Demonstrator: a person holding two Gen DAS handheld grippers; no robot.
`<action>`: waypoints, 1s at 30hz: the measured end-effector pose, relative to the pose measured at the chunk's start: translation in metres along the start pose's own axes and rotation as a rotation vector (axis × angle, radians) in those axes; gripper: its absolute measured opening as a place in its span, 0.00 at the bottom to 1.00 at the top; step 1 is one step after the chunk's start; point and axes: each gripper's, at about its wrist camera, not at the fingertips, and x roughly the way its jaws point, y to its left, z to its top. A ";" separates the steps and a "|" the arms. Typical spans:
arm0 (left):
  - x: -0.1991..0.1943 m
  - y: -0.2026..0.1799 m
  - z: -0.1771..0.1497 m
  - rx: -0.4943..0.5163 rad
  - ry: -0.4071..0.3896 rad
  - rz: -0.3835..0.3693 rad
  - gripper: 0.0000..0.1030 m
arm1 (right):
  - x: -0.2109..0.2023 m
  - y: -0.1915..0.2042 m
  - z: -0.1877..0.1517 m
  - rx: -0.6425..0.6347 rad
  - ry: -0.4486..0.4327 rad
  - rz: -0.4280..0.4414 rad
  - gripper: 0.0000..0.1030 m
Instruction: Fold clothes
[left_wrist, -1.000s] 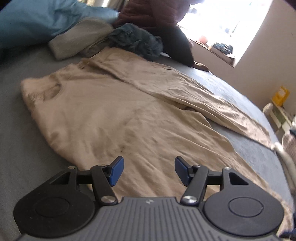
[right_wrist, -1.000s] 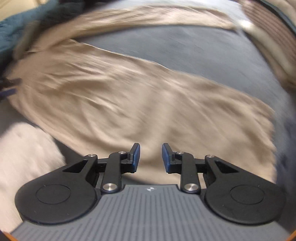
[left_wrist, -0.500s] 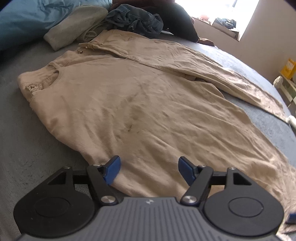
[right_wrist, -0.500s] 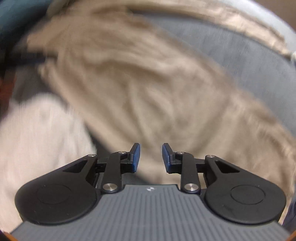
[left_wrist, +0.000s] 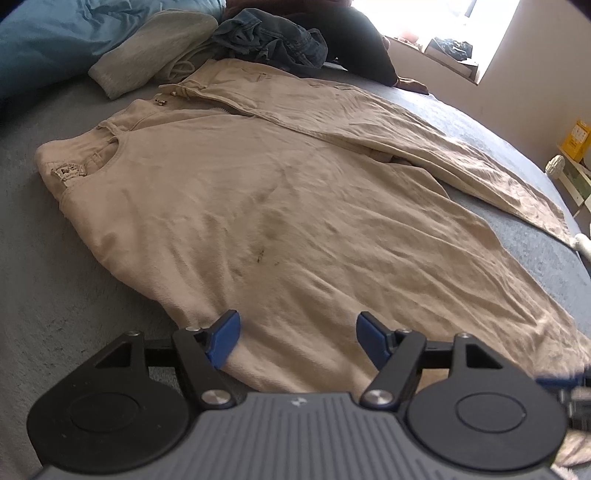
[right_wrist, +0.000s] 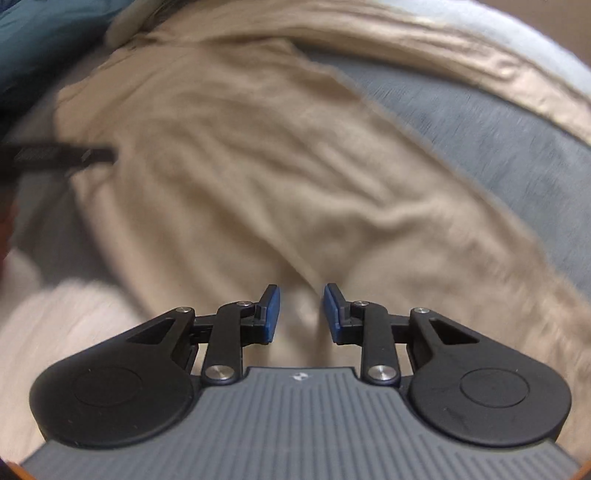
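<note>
Tan trousers (left_wrist: 280, 206) lie spread flat on the grey bed (left_wrist: 55, 288), waistband at the far left, one leg angled off to the right. My left gripper (left_wrist: 297, 338) is open and empty, low over the near edge of the closer leg. My right gripper (right_wrist: 301, 312) is open with a narrower gap and empty, over the lower part of the same trousers (right_wrist: 258, 166); that view is blurred. The left gripper shows as a dark bar in the right wrist view (right_wrist: 55, 157).
A blue pillow (left_wrist: 55, 40), a folded pale garment (left_wrist: 147, 44) and a dark denim heap (left_wrist: 269, 40) lie at the head of the bed. A white fluffy thing (right_wrist: 55, 332) is at the right gripper's left. A bright window (left_wrist: 443, 22) is behind.
My left gripper has come lower and closer over the trouser leg and its jaws have widened. My right gripper has swung across the trousers, still open by the same narrow gap.
</note>
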 end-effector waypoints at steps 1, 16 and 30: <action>0.000 0.001 0.000 -0.002 -0.001 -0.002 0.69 | -0.002 0.002 -0.003 -0.005 0.015 0.015 0.25; -0.001 0.004 0.000 -0.008 -0.002 -0.016 0.69 | 0.004 0.002 -0.008 0.217 0.128 0.068 0.25; -0.003 0.007 -0.002 -0.015 -0.006 -0.018 0.69 | -0.011 0.001 -0.033 0.412 0.146 0.064 0.33</action>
